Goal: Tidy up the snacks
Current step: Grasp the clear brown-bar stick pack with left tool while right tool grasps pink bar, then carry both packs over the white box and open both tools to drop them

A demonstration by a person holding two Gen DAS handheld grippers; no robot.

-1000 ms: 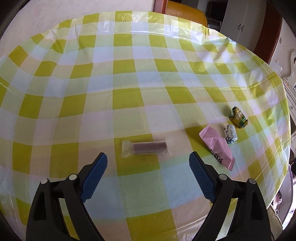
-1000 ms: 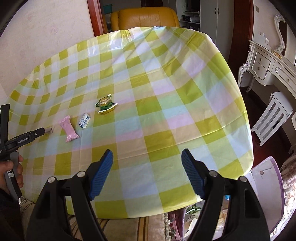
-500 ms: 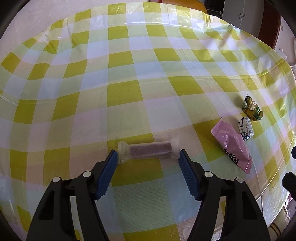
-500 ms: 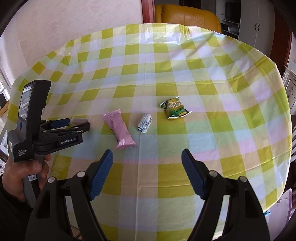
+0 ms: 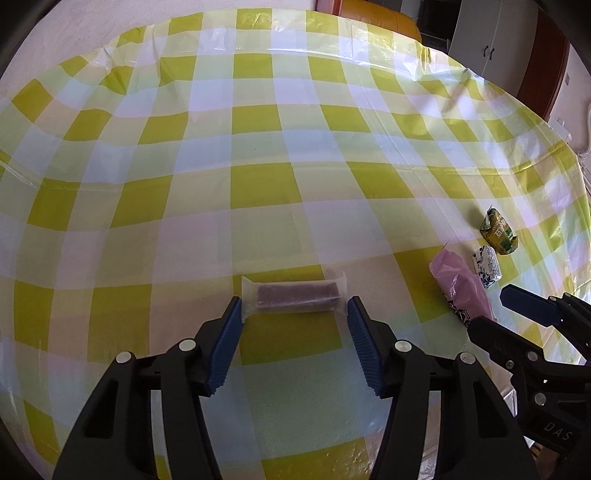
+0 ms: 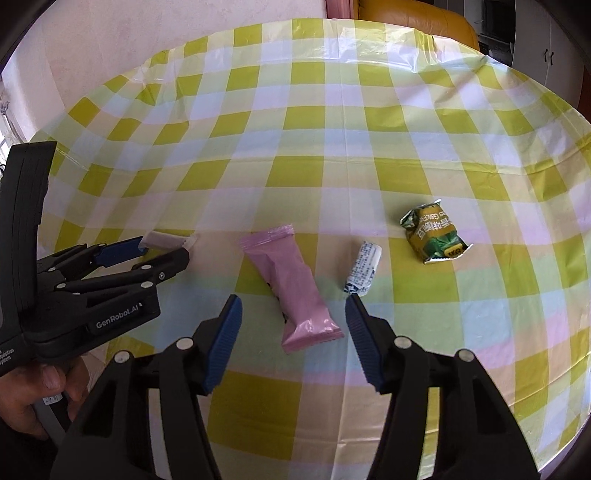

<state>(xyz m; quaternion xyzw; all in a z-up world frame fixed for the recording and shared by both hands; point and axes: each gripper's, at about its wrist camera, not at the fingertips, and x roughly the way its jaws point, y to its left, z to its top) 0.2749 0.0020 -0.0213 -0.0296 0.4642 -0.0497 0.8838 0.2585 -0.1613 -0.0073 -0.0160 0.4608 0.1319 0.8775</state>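
A brown bar in a clear wrapper (image 5: 295, 295) lies on the checked tablecloth (image 5: 258, 184). My left gripper (image 5: 294, 310) is open, its blue pads at the two ends of the wrapper. A pink packet (image 6: 291, 284) lies diagonally between the open pads of my right gripper (image 6: 293, 308). A small white-and-blue candy (image 6: 364, 273) and a green-gold packet (image 6: 434, 236) lie to its right. The left gripper (image 6: 162, 247) and the bar (image 6: 164, 240) also show in the right wrist view. The right gripper (image 5: 517, 306) shows in the left wrist view over the pink packet (image 5: 460, 284).
The round table's edge curves away at the right (image 6: 576, 332). A yellow-orange armchair (image 6: 417, 14) stands behind the table. A white cabinet (image 5: 491, 33) stands at the back right. A pale wall (image 6: 147, 37) is at the back left.
Both grippers moved forward and lower over the table. The left pads closed in to the ends of the bar's wrapper. The right gripper came to straddle the pink packet.
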